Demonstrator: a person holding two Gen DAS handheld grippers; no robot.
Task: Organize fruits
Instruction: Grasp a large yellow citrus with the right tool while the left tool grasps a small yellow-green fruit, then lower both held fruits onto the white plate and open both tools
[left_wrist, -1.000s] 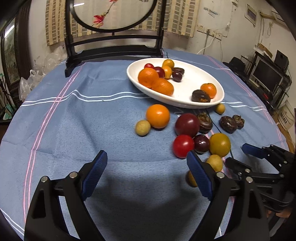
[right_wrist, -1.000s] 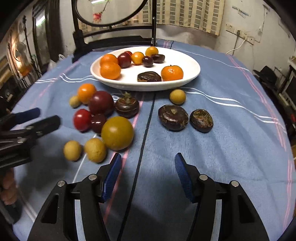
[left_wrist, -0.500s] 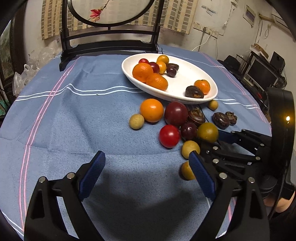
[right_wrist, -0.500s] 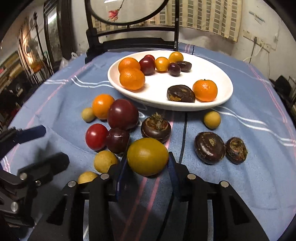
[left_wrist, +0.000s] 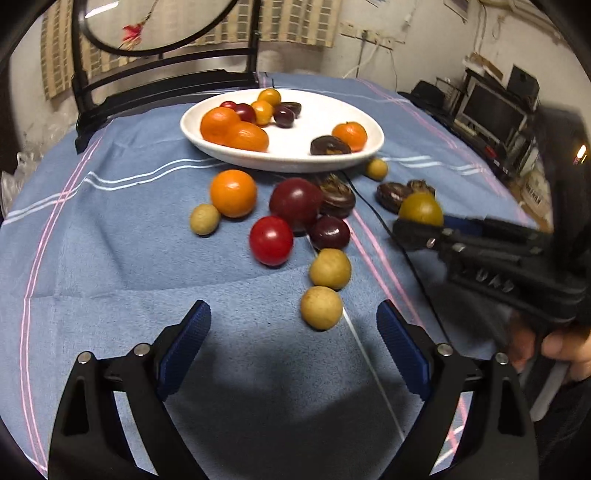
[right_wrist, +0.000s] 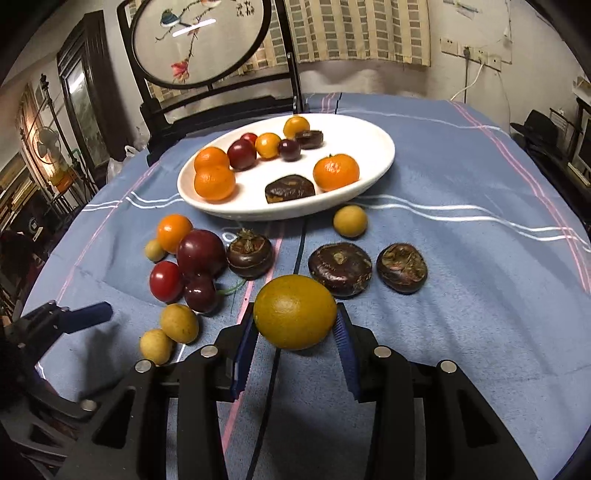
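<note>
My right gripper (right_wrist: 295, 325) is shut on a large yellow round fruit (right_wrist: 295, 312) and holds it just above the blue cloth; the left wrist view shows that yellow fruit (left_wrist: 421, 208) in the right gripper (left_wrist: 424, 229). My left gripper (left_wrist: 292, 317) has wide jaws that are closing. A small tan fruit (left_wrist: 321, 308) lies on the cloth about level with its tips, untouched. A white oval plate (right_wrist: 288, 212) holds several oranges, plums and a dark chestnut. An orange (left_wrist: 233, 192), a dark plum (left_wrist: 295, 201) and a red tomato (left_wrist: 271, 240) lie loose.
Three dark water chestnuts (right_wrist: 340, 269) and more small tan fruits (right_wrist: 350, 220) lie on the cloth near the plate. A black cord (left_wrist: 373, 210) crosses the cloth. A dark chair with a round embroidered screen (right_wrist: 199, 40) stands behind the table. Shelves with a monitor (left_wrist: 495, 110) are at the right.
My right gripper went forward around the yellow fruit, shut on it and lifted it off the cloth. The left gripper shifted so the small tan fruits now sit in front of it.
</note>
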